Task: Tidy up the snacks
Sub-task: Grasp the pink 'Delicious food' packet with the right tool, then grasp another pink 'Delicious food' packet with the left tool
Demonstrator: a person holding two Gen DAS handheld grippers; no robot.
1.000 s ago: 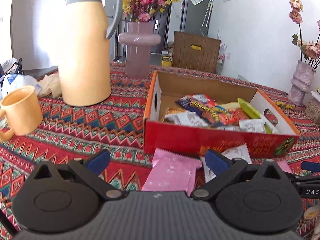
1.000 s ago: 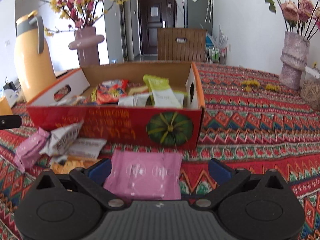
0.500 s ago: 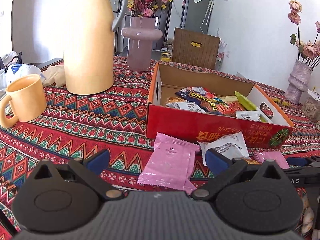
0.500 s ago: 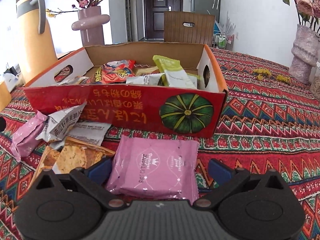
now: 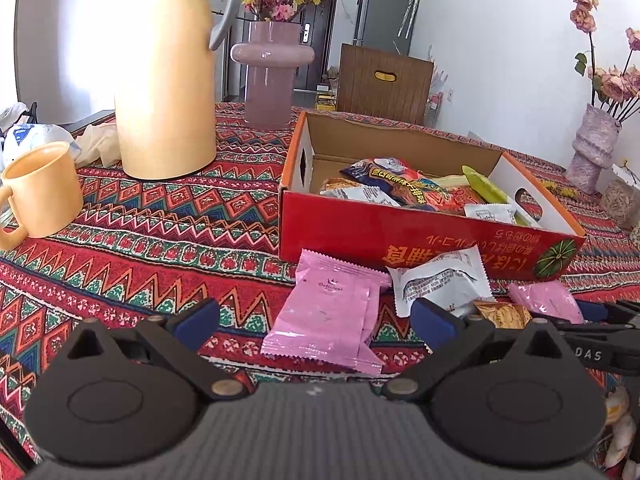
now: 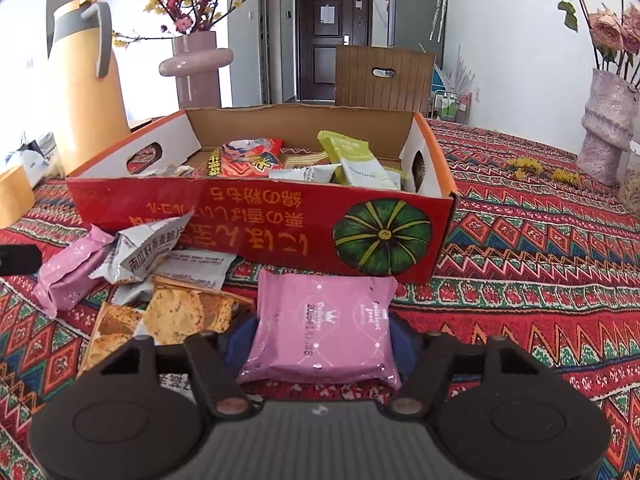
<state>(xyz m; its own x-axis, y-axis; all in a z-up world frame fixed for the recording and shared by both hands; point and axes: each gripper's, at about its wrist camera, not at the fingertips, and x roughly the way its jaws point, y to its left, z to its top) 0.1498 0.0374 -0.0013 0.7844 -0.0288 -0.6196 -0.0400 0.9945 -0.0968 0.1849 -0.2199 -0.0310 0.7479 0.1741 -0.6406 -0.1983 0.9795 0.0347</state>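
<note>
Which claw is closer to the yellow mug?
Left. The left claw hangs open near the table's left side, where the mug stands. The right claw, gripping a pink packet, sits farther right.

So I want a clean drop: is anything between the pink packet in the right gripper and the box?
Only the red box's near wall, which the pink packet in the right gripper must be lifted over. The box is open on top; nothing else visible blocks the way.
</note>
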